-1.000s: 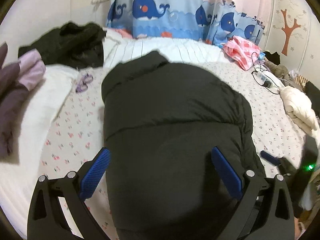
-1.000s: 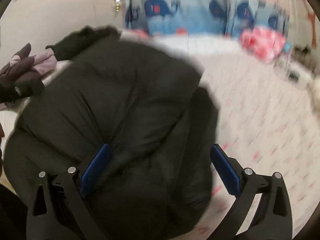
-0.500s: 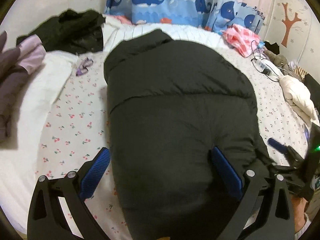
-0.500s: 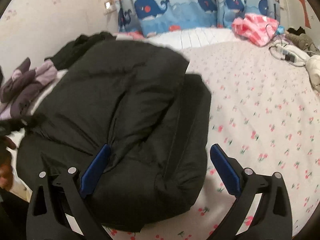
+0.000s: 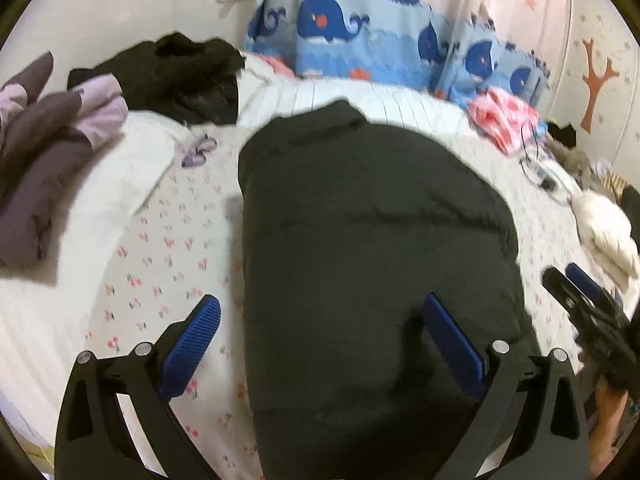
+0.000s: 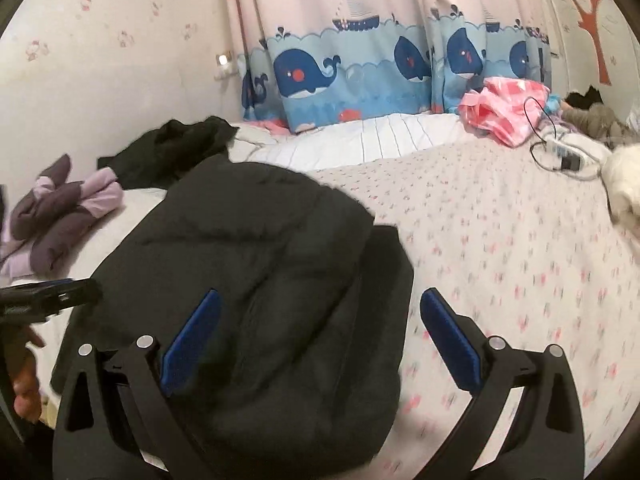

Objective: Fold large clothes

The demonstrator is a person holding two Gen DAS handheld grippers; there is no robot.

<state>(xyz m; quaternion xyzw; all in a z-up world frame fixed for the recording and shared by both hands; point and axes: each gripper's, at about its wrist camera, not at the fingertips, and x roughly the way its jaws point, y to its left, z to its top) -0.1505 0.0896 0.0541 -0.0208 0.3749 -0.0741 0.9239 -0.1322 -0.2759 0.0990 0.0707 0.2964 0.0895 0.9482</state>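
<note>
The black puffer jacket (image 5: 372,248) lies folded into one compact bundle on the flower-print bedsheet (image 5: 168,248), collar end pointing toward the whale curtain (image 5: 360,36); I count one such jacket in front of me. My left gripper (image 5: 320,336) hangs above its near end with both blue pads spread wide, gripping nothing, one pad over the sheet and the other over the jacket. My right gripper (image 6: 320,332) is likewise spread wide and empty, its left pad over the jacket and its right pad over the sheet beside the bundle's right edge. In the left wrist view I see the right gripper's fingers at the right border; in the right wrist view the left gripper's tip shows at the left border. Around the bed I count one heap of dark clothes (image 5: 180,72) near the wall, one purple garment (image 5: 48,136) at the left, one pink cloth (image 6: 504,108) and one white fluffy garment (image 5: 604,232) at the right.
</note>
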